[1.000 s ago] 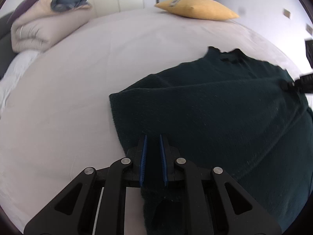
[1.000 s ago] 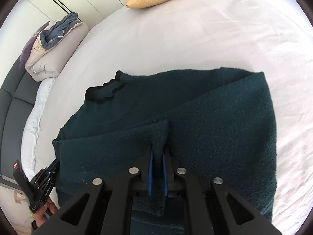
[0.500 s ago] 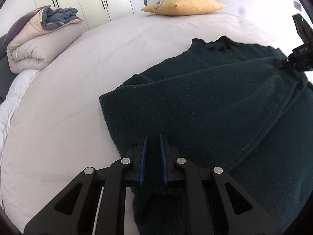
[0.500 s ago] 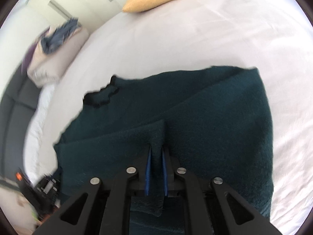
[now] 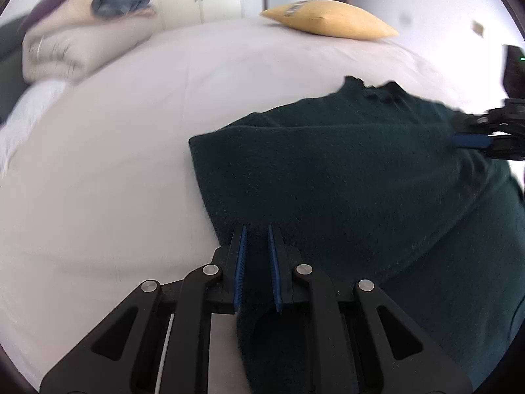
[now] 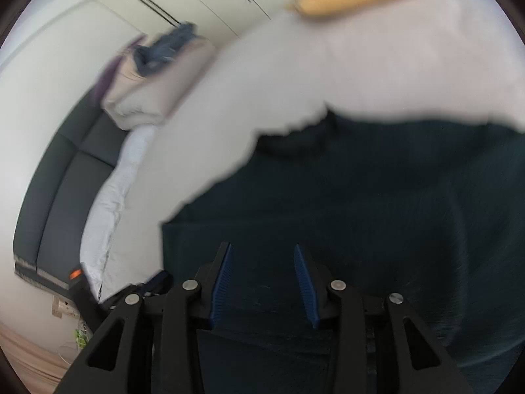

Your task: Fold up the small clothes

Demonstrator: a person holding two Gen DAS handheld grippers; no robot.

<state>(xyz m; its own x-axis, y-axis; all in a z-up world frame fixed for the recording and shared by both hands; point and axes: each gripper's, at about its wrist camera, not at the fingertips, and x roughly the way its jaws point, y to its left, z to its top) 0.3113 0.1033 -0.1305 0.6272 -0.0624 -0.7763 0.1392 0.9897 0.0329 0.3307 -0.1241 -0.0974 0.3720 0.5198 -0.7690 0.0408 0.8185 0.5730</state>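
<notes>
Here I let the fold go on one side and pin it on the other.
My left gripper (image 5: 256,262) stays clamped on the near edge of the dark green knitted sweater (image 5: 344,180), folded on the white bed sheet (image 5: 115,164), so it cannot slide; my right gripper (image 6: 262,279) is opening, its pads clear of the cloth lying between them.

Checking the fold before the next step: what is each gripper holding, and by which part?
Left gripper pinches the dark green sweater at its near folded edge. Right gripper is opening, its pads off the fabric.

Plain dark green sweater (image 5: 344,177), white bed sheet (image 5: 115,164), plain yellow pillow (image 5: 331,23)
</notes>
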